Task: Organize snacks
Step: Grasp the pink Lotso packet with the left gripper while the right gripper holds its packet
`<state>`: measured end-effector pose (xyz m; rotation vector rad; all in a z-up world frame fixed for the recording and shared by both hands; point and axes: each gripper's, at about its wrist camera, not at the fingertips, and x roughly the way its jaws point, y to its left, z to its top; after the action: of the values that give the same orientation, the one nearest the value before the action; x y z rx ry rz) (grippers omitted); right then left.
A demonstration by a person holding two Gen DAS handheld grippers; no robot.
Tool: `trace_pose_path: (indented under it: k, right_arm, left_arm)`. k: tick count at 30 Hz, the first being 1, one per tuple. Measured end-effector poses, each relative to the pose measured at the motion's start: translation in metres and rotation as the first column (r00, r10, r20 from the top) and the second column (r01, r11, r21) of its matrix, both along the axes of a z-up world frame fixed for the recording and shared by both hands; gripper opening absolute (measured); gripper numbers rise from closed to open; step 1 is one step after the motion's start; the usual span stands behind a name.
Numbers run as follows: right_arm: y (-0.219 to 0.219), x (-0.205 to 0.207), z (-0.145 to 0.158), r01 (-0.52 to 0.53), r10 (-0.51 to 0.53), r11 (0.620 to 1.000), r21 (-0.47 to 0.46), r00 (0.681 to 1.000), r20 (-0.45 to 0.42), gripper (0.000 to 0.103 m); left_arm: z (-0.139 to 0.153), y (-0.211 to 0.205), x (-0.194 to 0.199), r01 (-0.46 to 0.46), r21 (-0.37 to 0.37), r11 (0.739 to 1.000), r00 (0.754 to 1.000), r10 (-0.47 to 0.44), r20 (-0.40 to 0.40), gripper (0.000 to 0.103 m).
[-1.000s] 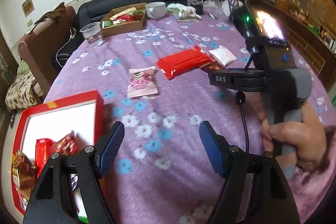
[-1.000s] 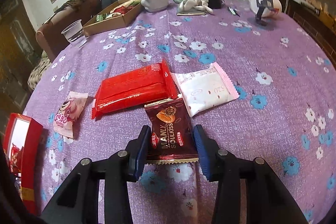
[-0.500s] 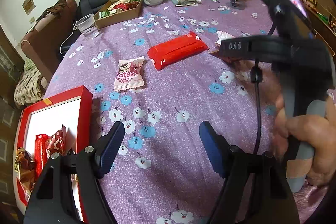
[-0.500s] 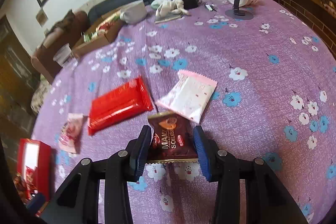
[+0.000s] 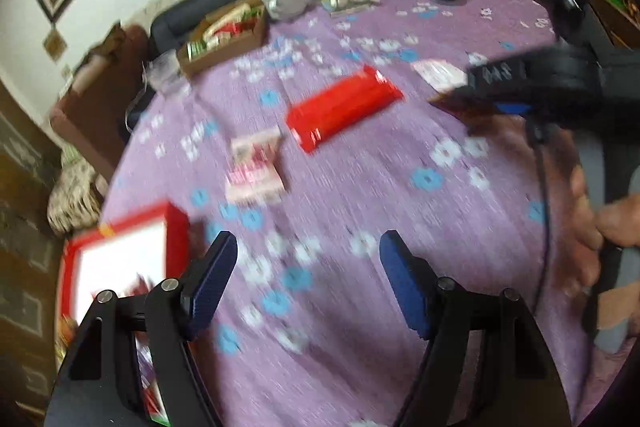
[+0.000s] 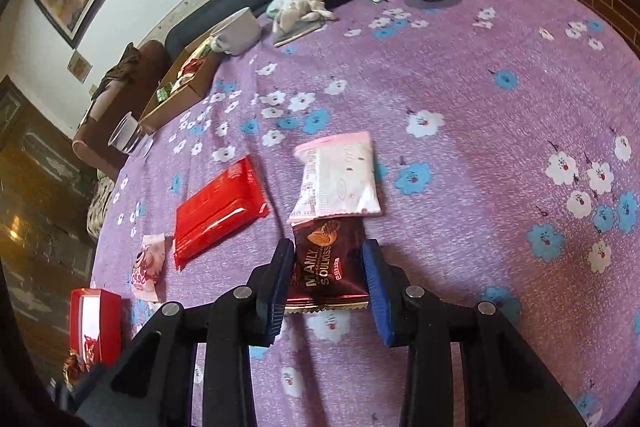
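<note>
At the lower middle of the right wrist view, my right gripper (image 6: 326, 277) straddles the dark brown snack packet (image 6: 329, 261); the jaws have just been closing and both blue pads now sit against the packet's side edges, so I read it as gripped, though it looks to be lying on the purple flowered tablecloth (image 6: 500, 99). Its far end tucks just under the pale pink packet (image 6: 340, 181). A long red packet (image 6: 218, 205) lies to the left, and a small pink packet (image 6: 147, 267) beyond it toward the left edge. The red box (image 6: 94, 323), lower left, already holds a few snacks. In the blurred left wrist view, my left gripper (image 5: 308, 281) hangs wide open over bare cloth, holding nothing, the red box just to its left. Handling, by my judgement: the brown packet is light, a crinkly foil pillow, slick and soft; squeezed across its width it may buckle or slip. The crimped near seam is stiffer and flatter, likely the surer hold. Contents may crush, so keep pressure modest. Lifting could drag the pale pink packet resting on its far end.
</note>
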<state>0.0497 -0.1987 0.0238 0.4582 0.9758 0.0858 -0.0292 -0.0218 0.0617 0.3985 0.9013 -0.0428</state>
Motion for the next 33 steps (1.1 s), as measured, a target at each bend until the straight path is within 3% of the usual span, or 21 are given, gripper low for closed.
trace_pose_path:
  k: [5, 9, 15, 21, 23, 27, 28, 30, 33]
  right_arm:
    - [-0.008, 0.003, -0.004, 0.009, -0.009, 1.000, 0.006, 1.000, -0.013, 0.037]
    - [-0.004, 0.004, -0.003, 0.003, -0.003, 1.000, -0.025, 1.000, -0.011, 0.037]
    - [0.000, 0.004, -0.002, 0.001, -0.001, 0.998, -0.057, 1.000, -0.009, 0.037]
    - [0.003, 0.005, -0.002, -0.001, 0.001, 0.997, -0.073, 1.000, -0.006, 0.038]
    - [0.003, 0.005, -0.002, -0.001, 0.001, 0.997, -0.076, 1.000, -0.006, 0.038]
    - [0.007, 0.006, -0.002, -0.006, 0.005, 0.995, -0.104, 1.000, -0.005, 0.038]
    - [0.008, 0.006, -0.002, -0.006, 0.006, 0.994, -0.109, 1.000, -0.004, 0.038]
    - [0.008, 0.006, -0.002, -0.006, 0.006, 0.994, -0.111, 1.000, -0.003, 0.038]
    - [0.010, 0.006, -0.001, -0.011, 0.011, 0.993, -0.121, 1.000, -0.003, 0.038]
  left_arm:
    - [0.004, 0.008, 0.030, 0.051, 0.064, 0.997, 0.999, -0.051, -0.009, 0.074]
    - [0.003, 0.022, 0.054, 0.065, 0.069, 0.995, 0.997, -0.062, -0.042, 0.074]
    - [-0.010, 0.037, 0.081, 0.003, 0.027, 1.000, 0.997, -0.001, -0.077, 0.074]
    - [-0.032, 0.035, 0.101, -0.031, 0.042, 0.999, 0.993, 0.036, -0.116, 0.074]
    - [-0.041, 0.039, 0.107, -0.051, 0.020, 0.999, 0.988, 0.053, -0.147, 0.075]
    - [-0.041, 0.047, 0.109, -0.076, -0.051, 0.996, 0.989, 0.069, -0.130, 0.074]
    - [-0.041, 0.046, 0.109, -0.071, -0.055, 0.996, 0.990, 0.064, -0.125, 0.071]
    - [-0.041, 0.041, 0.106, -0.039, -0.077, 0.996, 0.992, 0.030, -0.125, 0.042]
    - [-0.042, 0.025, 0.095, 0.005, -0.026, 1.000, 0.995, -0.008, -0.100, 0.034]
